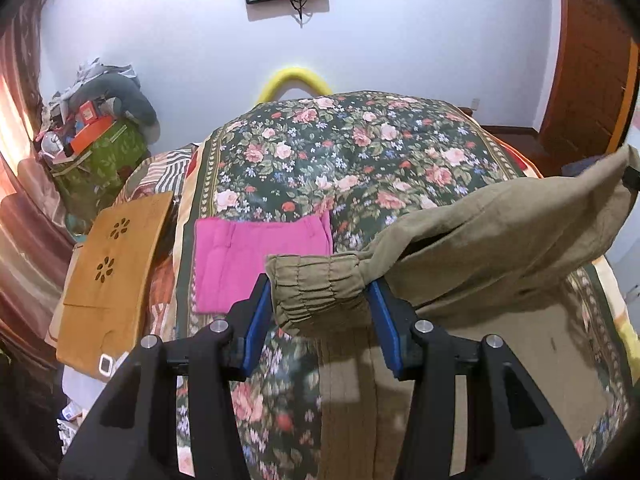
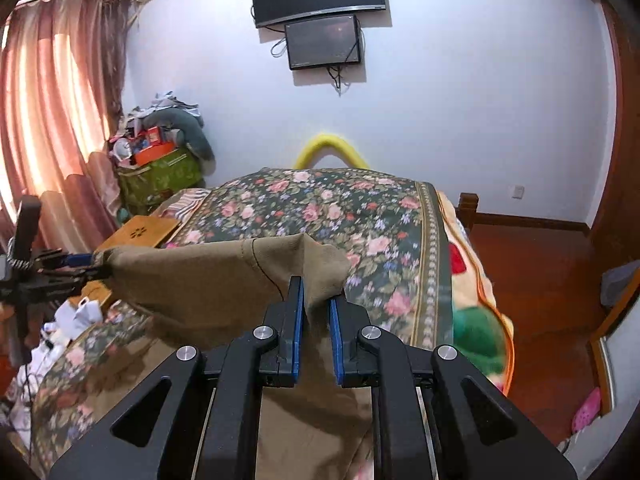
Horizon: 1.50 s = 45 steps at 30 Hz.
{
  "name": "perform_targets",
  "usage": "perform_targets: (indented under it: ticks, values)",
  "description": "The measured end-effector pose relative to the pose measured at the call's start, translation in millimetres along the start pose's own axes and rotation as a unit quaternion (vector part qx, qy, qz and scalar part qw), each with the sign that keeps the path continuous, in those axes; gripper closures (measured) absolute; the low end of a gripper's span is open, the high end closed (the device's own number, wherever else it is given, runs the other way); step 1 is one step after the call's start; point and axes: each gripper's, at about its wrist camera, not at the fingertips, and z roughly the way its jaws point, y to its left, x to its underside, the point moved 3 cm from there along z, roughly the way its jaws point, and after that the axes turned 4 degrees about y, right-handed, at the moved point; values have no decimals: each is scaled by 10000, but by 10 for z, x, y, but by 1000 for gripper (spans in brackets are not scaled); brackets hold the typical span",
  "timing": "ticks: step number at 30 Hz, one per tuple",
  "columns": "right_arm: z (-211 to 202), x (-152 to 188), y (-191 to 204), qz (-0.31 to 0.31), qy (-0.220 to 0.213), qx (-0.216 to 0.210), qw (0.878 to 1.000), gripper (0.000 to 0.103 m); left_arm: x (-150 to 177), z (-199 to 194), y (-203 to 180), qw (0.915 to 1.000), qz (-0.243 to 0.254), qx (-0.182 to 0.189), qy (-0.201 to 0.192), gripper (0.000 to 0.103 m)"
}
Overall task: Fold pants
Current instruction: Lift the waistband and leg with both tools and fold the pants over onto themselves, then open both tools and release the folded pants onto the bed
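Olive-khaki pants (image 1: 500, 236) are lifted above the floral bed cover, stretched between my two grippers. My left gripper (image 1: 320, 300) is shut on the gathered elastic waistband (image 1: 316, 288) of the pants. My right gripper (image 2: 316, 300) is shut on the other end of the waist edge (image 2: 312, 264). The rest of the pants (image 2: 316, 420) hangs down and lies on the bed below the grippers. In the right wrist view the left gripper (image 2: 86, 268) shows at the far left, holding the same cloth.
A folded pink garment (image 1: 260, 256) lies on the floral bed cover (image 1: 340, 152) just beyond the left gripper. A wooden lap table (image 1: 112, 276) lies at the bed's left edge. A cluttered green bag (image 2: 160, 176) and curtains (image 2: 52, 120) are on the left. Red floor (image 2: 540, 280) lies to the right.
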Motion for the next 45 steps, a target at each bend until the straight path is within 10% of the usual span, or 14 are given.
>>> perform_targets:
  ticks: [38, 45]
  values:
    - [-347, 1917, 369, 277, 1597, 27, 9868, 87, 1670, -140, -70, 9951, 605, -130, 773, 55]
    - [-616, 1774, 404, 287, 1295, 92, 9911, 59, 1511, -449, -107, 9962, 745, -304, 330, 15]
